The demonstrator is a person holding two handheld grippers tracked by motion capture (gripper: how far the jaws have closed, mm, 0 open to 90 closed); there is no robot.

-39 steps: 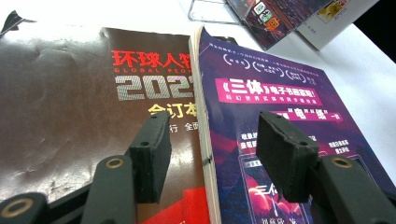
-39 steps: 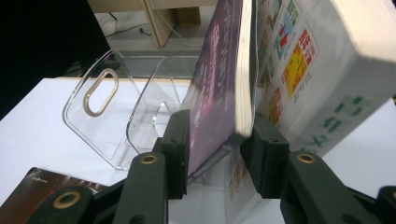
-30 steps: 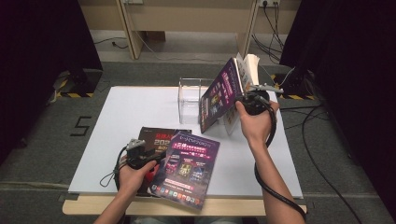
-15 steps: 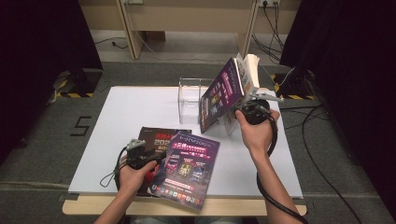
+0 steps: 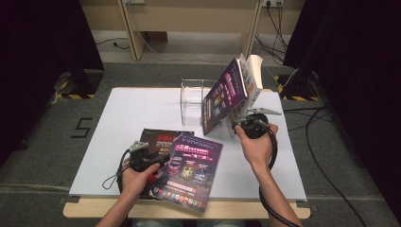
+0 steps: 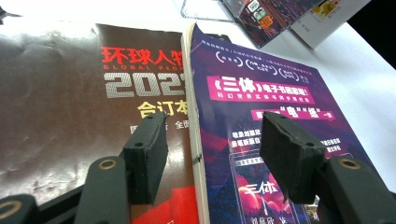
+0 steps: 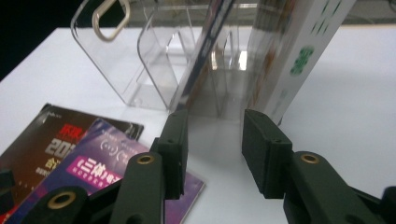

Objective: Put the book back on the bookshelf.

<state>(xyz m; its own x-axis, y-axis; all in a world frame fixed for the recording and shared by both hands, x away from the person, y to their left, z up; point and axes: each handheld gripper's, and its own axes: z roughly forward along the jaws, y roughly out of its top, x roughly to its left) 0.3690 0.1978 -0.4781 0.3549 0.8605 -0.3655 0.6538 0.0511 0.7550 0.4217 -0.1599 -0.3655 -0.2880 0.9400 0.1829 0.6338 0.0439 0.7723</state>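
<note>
The white worktop (image 5: pixel 142 113) carries everything here, its near wooden edge running along the bottom of the high view.

Largest of the things on it are the books. A dark brown magazine (image 5: pixel 158 137) with red and silver lettering lies flat near the front left. Overlapping its right side, a purple paperback (image 5: pixel 191 165) lies face up and slightly askew, its near corner reaching the worktop's front edge. In the left claw view the paperback's spine (image 6: pixel 196 154) runs up between the two pads, lying on top of the magazine (image 6: pixel 70 107).

Farther back and to the right, a second purple book (image 5: pixel 222 99) leans tilted to the right, its cover facing the camera. Behind it a thick white book (image 5: pixel 253 82) stands tilted the same way, and the two rest against each other. Both stand in or at a clear acrylic book holder (image 5: pixel 191 101) with several dividers; in the right claw view the purple book's edge (image 7: pixel 205 51) sits between dividers (image 7: pixel 154 70) and the white book (image 7: pixel 299 51) is just beside it.

The left claw (image 5: pixel 153 163) rests low over the paperback's left edge, jaws apart with the spine between them, not pressing it.

The right claw (image 5: pixel 239 124) sits just in front of the leaning books' lower edge, its jaws parted, the pads (image 7: pixel 261 149) gripping nothing.
</note>
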